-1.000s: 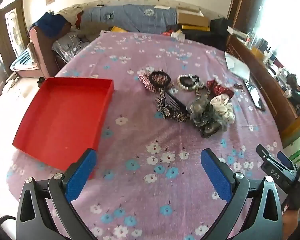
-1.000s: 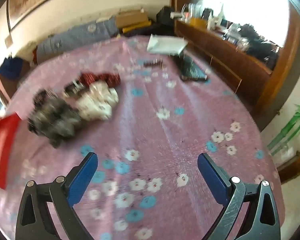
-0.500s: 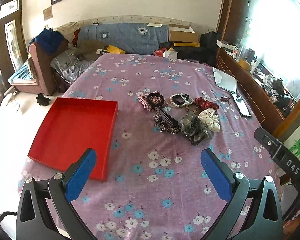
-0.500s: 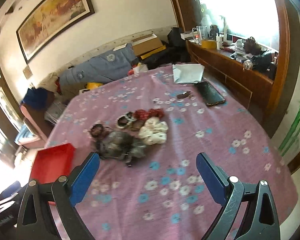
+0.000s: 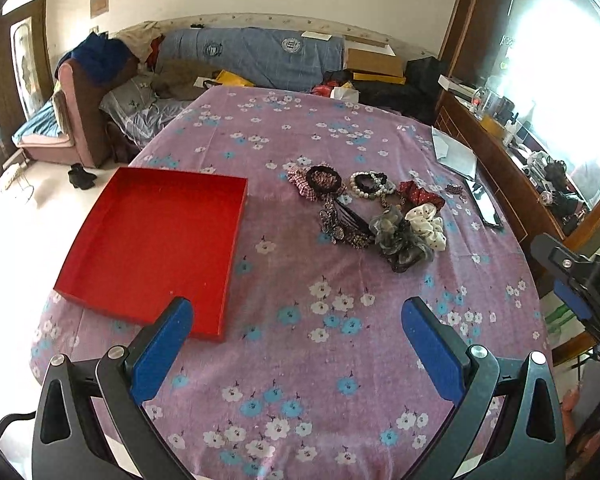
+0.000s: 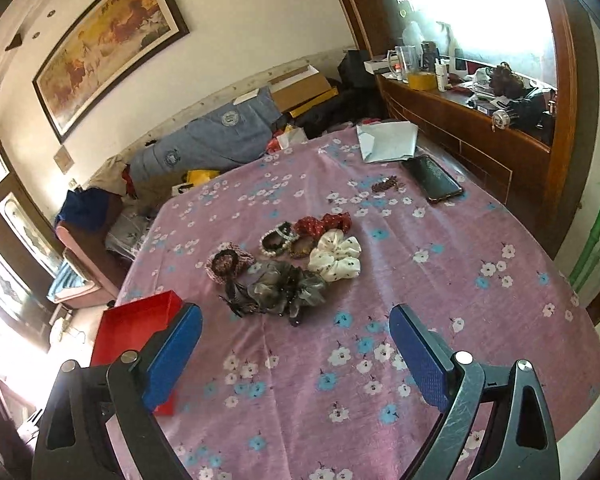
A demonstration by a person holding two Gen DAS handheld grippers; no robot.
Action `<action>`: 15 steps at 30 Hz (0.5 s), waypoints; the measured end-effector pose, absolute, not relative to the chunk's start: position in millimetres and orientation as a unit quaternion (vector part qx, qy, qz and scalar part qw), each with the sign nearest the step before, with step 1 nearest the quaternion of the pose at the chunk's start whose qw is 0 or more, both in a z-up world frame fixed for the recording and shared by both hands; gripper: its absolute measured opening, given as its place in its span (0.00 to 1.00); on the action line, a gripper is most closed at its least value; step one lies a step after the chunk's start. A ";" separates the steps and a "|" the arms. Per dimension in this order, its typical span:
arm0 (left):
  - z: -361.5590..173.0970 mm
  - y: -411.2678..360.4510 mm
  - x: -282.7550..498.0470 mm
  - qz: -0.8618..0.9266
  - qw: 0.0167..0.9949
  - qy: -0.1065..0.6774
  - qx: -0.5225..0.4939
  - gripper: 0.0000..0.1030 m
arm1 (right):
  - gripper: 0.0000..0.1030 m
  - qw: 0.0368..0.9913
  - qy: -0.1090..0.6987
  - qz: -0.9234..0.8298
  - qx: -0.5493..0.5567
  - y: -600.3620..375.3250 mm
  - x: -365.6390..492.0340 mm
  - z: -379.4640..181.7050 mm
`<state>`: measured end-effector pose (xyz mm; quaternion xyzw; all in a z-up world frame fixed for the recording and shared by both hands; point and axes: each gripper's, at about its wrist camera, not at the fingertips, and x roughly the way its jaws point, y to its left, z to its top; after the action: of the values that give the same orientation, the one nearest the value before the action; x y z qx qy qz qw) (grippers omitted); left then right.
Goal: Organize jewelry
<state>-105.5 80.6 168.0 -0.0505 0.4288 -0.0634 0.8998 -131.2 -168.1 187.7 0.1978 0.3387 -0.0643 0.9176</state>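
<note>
Likely soft and light, the scrunchies [image 6: 334,258] suit a pinch across their ruffles; both grippers [image 5: 296,344] [image 6: 296,350] gape wide, empty.

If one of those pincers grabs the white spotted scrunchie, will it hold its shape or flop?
The white scrunchie looks like gathered soft fabric, so it would probably squash and droop. It likely weighs little. Its ruffles touch the grey scrunchie, which might drag along.

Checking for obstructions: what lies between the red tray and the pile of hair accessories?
Only bare flowered tablecloth separates the red tray from the pile of hair accessories; the left wrist view shows it best.
</note>
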 end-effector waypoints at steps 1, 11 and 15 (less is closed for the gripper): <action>167.1 83.4 -107.6 -0.065 0.900 0.428 -0.055 1.00 | 0.94 0.916 0.343 -0.067 0.198 -166.7 -129.9 185.7; 166.5 128.3 -123.5 -0.088 0.903 0.411 -0.085 1.00 | 0.94 0.913 0.373 -0.071 0.149 -116.8 -96.6 172.6; 169.0 152.7 -132.5 -0.079 0.908 0.400 -0.092 1.00 | 0.94 0.916 0.377 -0.054 0.124 -86.9 -76.8 172.8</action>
<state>-132.5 152.7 169.0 -0.0920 0.4005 -0.0788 0.9083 -76.8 -86.9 172.8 0.1237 0.3766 -0.0545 0.9165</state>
